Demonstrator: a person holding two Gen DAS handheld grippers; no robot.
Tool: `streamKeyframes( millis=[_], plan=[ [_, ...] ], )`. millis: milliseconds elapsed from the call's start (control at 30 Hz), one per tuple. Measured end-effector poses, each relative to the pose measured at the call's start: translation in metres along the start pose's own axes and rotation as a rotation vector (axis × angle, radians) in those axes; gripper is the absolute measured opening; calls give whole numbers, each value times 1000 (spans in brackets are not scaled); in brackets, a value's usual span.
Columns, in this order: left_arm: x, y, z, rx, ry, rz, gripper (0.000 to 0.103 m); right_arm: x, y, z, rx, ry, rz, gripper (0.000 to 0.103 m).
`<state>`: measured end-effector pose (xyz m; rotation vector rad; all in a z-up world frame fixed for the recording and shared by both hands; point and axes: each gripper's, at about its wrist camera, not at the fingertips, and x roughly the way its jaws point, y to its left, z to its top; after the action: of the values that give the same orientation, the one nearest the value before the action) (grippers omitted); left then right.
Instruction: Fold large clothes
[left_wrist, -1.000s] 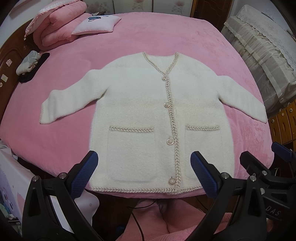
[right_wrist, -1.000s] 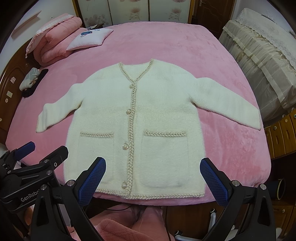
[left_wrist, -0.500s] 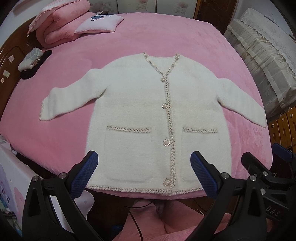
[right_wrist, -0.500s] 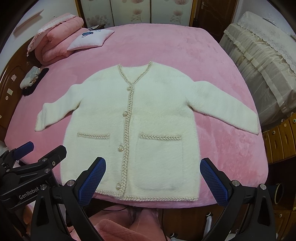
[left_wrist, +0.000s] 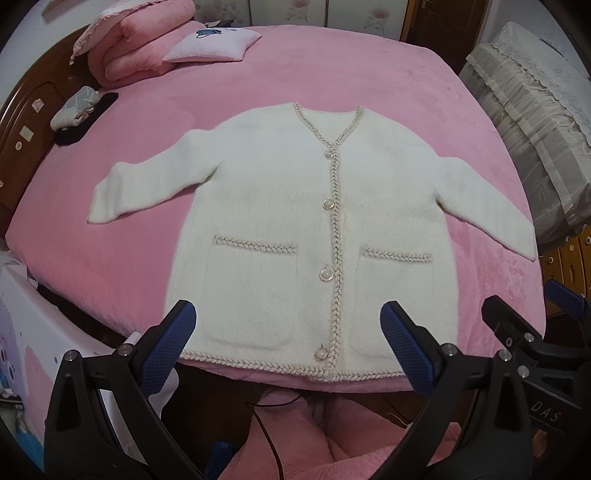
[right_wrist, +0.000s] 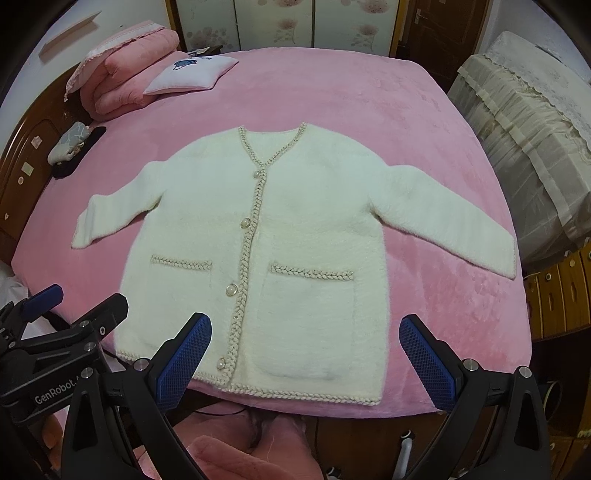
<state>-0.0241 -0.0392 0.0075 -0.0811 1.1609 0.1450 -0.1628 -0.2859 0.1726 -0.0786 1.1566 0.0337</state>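
Cardigan (left_wrist: 306, 236) is being left spread flat, buttoned, on the pink bed (left_wrist: 332, 74) — left claw (left_wrist: 288, 343) and right claw (right_wrist: 306, 354) are being held apart, empty.

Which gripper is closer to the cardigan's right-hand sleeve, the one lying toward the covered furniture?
Right. The right gripper hovers open over the hem below that sleeve; the left gripper, also open, sits further toward the other pocket.

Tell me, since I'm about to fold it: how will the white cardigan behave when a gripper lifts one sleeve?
The cardigan looks thick and fluffy, so it will likely drape limply, not hold shape. The spread sleeve would probably drag the body along. Its plush pile should grip rather than slip.
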Motion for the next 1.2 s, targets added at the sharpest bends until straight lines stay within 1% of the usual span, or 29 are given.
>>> streamKeyframes(
  millis=[67,200,300,467,633,733,867,933,967,1033,1100,1167,1200],
  plan=[
    [2,1,-4,-30,16,-5,99,2,-3,-1,-14,7,9,103],
    [8,8,-14,-89,41,19,99,11,-10,2,-33,12,22,103],
    [11,26,-16,-176,54,34,99,22,-9,8,-44,26,39,103],
    [14,68,-16,-336,59,56,99,36,10,22,-129,33,64,103],
    [31,108,-15,-457,102,25,99,49,39,37,-189,44,80,103],
    [44,137,-15,-540,118,-17,99,57,58,45,-212,60,97,103],
    [66,191,-9,-667,125,-56,99,77,102,57,-266,104,119,103],
    [81,223,-1,-725,119,-79,99,81,124,61,-282,88,125,103],
    [91,242,4,-757,118,-85,99,85,141,66,-295,69,123,103],
    [113,280,15,-817,136,-84,99,94,170,72,-318,55,107,103],
    [138,319,27,-875,161,-77,99,108,211,83,-336,59,83,103],
    [165,362,39,-922,162,-64,99,126,255,98,-327,64,73,103],
    [178,381,45,-940,158,-45,99,133,273,104,-321,61,73,103]
  ],
)
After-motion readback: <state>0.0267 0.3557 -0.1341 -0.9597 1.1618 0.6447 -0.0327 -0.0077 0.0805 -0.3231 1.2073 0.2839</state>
